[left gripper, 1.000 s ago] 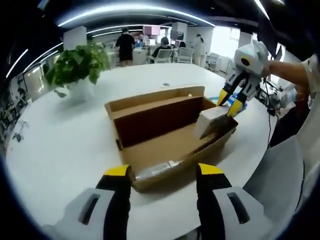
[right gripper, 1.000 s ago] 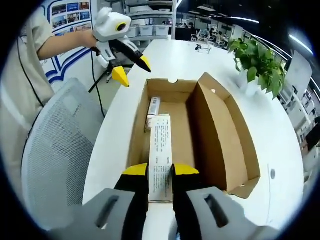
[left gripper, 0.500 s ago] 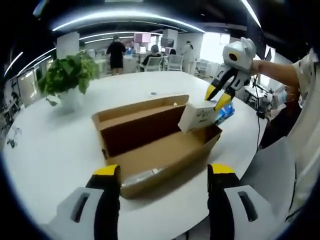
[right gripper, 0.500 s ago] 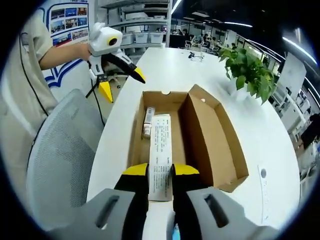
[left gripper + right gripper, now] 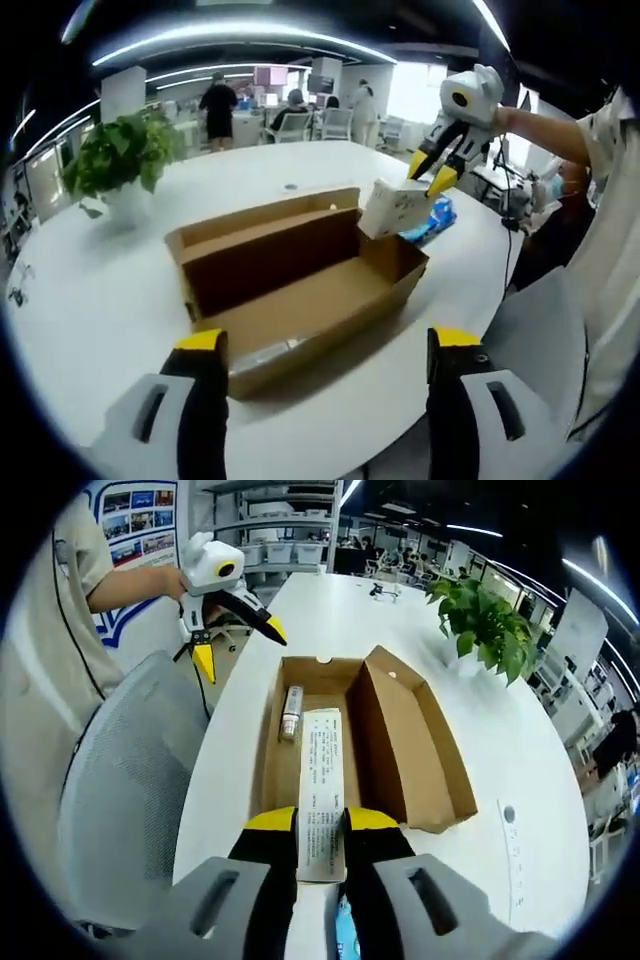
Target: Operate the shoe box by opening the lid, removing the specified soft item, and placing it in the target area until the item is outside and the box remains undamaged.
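The open cardboard shoe box (image 5: 330, 322) lies on the white table, its lid standing up along the far side. A small wrapped tube (image 5: 264, 352) rests in the box's near end. My right gripper (image 5: 428, 178) hangs over the box's right end, shut on a soft white packet (image 5: 394, 207). In the right gripper view the packet (image 5: 320, 780) sits between the shut jaws of my right gripper (image 5: 320, 820), above the box (image 5: 405, 745) and the tube (image 5: 291, 712). My left gripper (image 5: 328, 340) is open before the box, holding nothing; it appears again, the left gripper (image 5: 240, 648), beyond the box's far end.
A potted plant (image 5: 115, 160) stands on the round white table (image 5: 100, 300). A blue packet (image 5: 432, 222) lies on the table by the box's right end. A grey mesh chair (image 5: 130, 780) stands at the table edge. People stand in the far background.
My right gripper has lifted the white packet up out of the box, above its end wall. The left gripper has drawn back from the box, its jaws further apart.
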`<state>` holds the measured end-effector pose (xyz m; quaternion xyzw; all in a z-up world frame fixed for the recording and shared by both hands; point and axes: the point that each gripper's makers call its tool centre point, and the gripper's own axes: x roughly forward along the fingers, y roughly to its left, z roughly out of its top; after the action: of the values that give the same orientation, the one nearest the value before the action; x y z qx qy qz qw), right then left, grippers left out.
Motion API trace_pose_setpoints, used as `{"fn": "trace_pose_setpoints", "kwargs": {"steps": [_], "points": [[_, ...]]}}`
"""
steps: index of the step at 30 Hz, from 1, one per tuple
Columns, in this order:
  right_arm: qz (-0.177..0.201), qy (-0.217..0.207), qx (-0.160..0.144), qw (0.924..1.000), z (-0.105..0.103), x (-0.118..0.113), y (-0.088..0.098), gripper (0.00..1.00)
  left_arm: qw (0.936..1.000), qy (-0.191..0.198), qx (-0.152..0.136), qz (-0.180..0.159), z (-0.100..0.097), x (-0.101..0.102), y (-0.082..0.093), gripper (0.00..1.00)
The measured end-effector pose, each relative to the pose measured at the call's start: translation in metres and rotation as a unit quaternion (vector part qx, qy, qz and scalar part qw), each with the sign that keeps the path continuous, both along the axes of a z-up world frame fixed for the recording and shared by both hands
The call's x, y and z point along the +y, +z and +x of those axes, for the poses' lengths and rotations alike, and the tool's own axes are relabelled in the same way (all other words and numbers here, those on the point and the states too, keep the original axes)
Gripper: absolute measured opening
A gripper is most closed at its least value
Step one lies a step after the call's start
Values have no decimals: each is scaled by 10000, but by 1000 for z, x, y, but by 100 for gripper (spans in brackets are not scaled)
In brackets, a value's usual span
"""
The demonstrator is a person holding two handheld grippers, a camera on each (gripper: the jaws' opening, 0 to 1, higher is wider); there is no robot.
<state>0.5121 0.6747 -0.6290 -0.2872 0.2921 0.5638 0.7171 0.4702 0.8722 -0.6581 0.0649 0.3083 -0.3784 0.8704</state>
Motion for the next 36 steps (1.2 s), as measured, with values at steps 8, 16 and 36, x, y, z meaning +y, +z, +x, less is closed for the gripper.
{"fn": "trace_pose_setpoints", "kwargs": {"steps": [8, 16, 36], "points": [[-137, -83, -75, 9998, 7, -23, 4, 14, 10000, -41, -16, -31, -2, -3, 0, 90], [-279, -159, -143, 9994, 15, -46, 6, 14, 9999, -98, -70, -70, -2, -6, 1, 95], [-646, -313, -260, 9971, 38, -102, 9, 14, 9990, -224, -303, -259, -4, -17, 12, 100]]}}
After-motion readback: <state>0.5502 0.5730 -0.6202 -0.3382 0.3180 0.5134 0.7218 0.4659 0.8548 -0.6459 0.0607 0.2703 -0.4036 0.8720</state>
